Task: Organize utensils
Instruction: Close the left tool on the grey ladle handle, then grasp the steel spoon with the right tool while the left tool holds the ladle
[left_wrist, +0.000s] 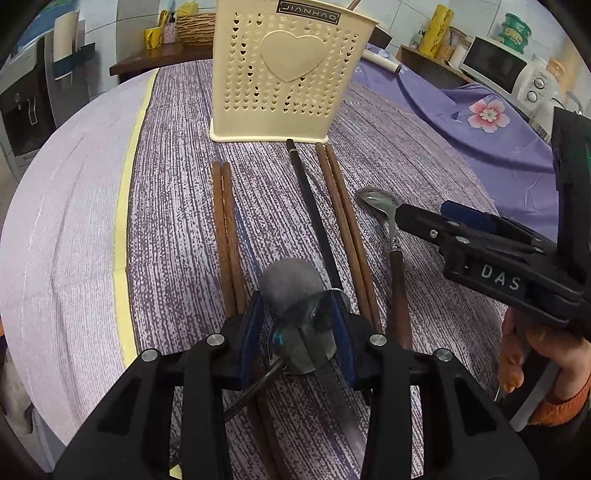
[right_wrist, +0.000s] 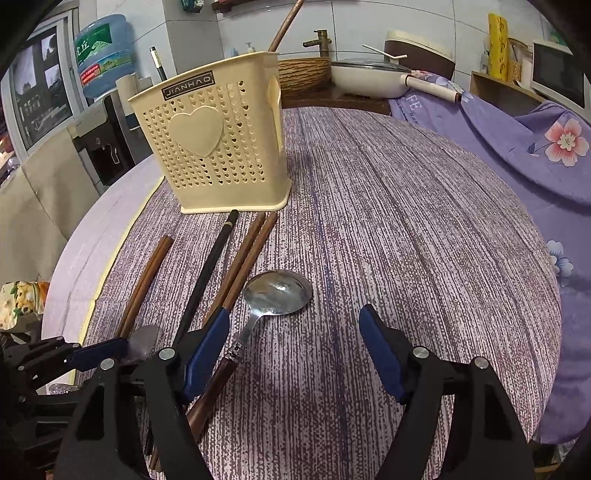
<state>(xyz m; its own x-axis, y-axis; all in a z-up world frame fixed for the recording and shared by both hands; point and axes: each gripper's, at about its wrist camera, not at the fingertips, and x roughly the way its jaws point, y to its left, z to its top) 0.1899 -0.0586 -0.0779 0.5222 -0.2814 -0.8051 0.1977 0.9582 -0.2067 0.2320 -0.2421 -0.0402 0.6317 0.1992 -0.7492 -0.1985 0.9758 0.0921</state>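
Left gripper (left_wrist: 299, 325) is clamping a grey spoon (left_wrist: 291, 284) by its bowl, low over the cloth (left_wrist: 177, 229). Right gripper (right_wrist: 295, 339) is gaping, empty, w/ the steel spoon (right_wrist: 277, 291) lying between its fingers. Steel is stiff, light, slick; best grabbed at the wood handle. Chopsticks (left_wrist: 227, 229) are lying in front of the holder (left_wrist: 280, 74).

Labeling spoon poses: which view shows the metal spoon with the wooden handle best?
Right wrist view. The spoon lies close, its bowl fully visible and its neck clear, with the handle running beneath the right tongs' left finger. In the left wrist view the spoon is smaller, off to the right, and the right tongs overlap part of its bowl.
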